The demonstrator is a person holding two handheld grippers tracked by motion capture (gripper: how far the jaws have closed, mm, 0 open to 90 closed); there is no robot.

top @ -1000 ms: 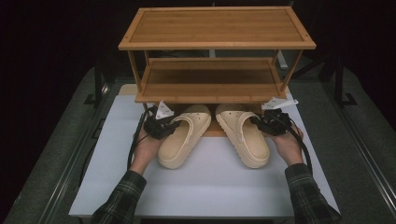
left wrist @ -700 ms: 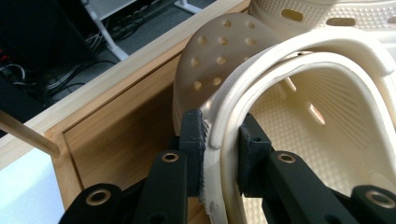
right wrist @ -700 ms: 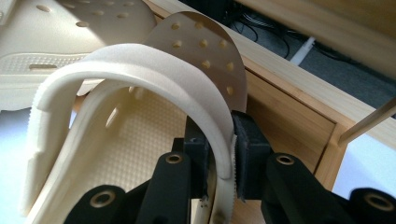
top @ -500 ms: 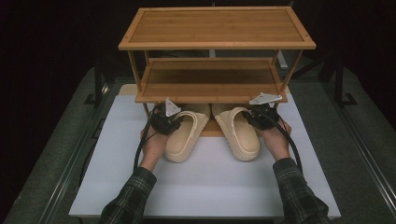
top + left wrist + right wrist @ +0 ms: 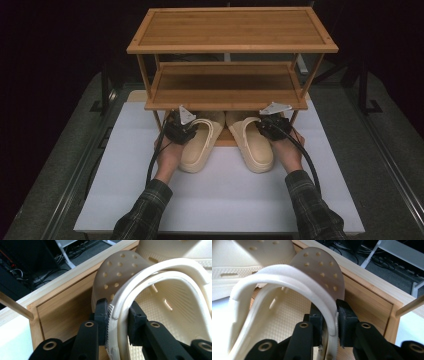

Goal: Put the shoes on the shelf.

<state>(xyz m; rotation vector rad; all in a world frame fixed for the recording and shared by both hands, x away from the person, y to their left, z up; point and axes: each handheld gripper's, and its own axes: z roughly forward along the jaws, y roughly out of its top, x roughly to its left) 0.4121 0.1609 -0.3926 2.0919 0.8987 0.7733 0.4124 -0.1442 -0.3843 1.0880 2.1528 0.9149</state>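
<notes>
Black fingers (image 5: 101, 312) pinching cream perforated clog (image 5: 160, 297), pebbled footbed, ribbed strap

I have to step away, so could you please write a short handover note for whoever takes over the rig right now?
Left gripper: shut on the left clog, pads pinching its outer side wall.
Right gripper: shut on the right clog, the same way.
Both clogs lie side by side with toes on the bamboo rack's bottom shelf and heels out over the white table.
Done: both gripped, toes in.
Left: probably push them fully in, then release.
</notes>
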